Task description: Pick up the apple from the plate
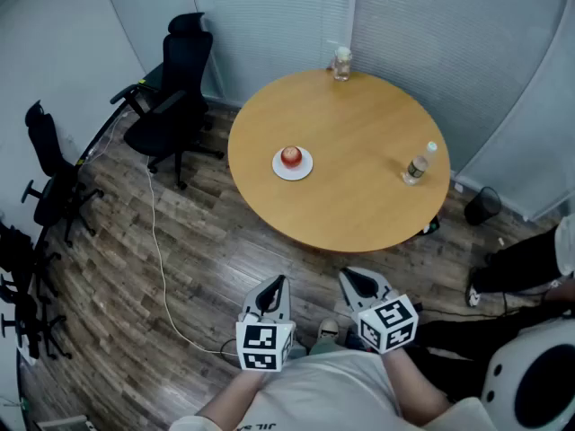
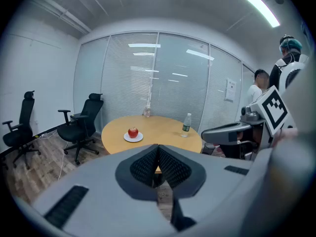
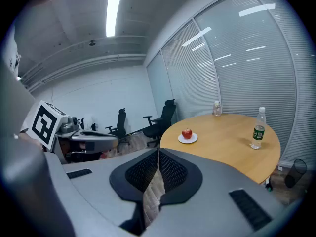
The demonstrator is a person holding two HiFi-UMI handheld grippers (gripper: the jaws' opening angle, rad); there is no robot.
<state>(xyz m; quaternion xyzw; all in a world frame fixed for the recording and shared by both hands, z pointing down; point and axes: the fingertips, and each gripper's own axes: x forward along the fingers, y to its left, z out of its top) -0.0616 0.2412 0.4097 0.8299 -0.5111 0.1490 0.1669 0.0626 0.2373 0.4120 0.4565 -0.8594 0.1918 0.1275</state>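
Apple: red apple (image 1: 290, 156) sits in the middle of a small white plate (image 1: 305, 168), on the left half of the counter as the head view shows it.
Plate: lies flat on a round wooden counter (image 1: 359, 196), well in from the rim.
Other things on counter: a clear bottle with a green label (image 1: 419, 163) stands upright near the right rim, well apart from the plate; a small clear container (image 1: 341, 63) stands at the far rim by the blinds.
Around the counter: two black office chairs (image 1: 171, 97) (image 1: 49, 164) stand to the left on the wooden floor (image 1: 207, 268), a pale cable (image 1: 160, 259) trails across the boards, and a dark bin (image 1: 482, 205) sits at the right. A seated person's dark-trousered legs (image 1: 521, 263) show at the right edge.
In the way: floor boards and the counter's near rim lie between the jaws and the plate.
Left gripper (image 1: 277, 283): held low in front of the person, off the counter, jaws closed with pads meeting and nothing between them.
Right gripper (image 1: 353, 277): just beside the left one, jaws likewise closed and empty.
Apple relative to jaws: well apart from both, ahead and above their tips in the head view; in the left gripper view (image 2: 158, 151) it lies up and left of the jaw tips, in the right gripper view (image 3: 158, 154) up and right.
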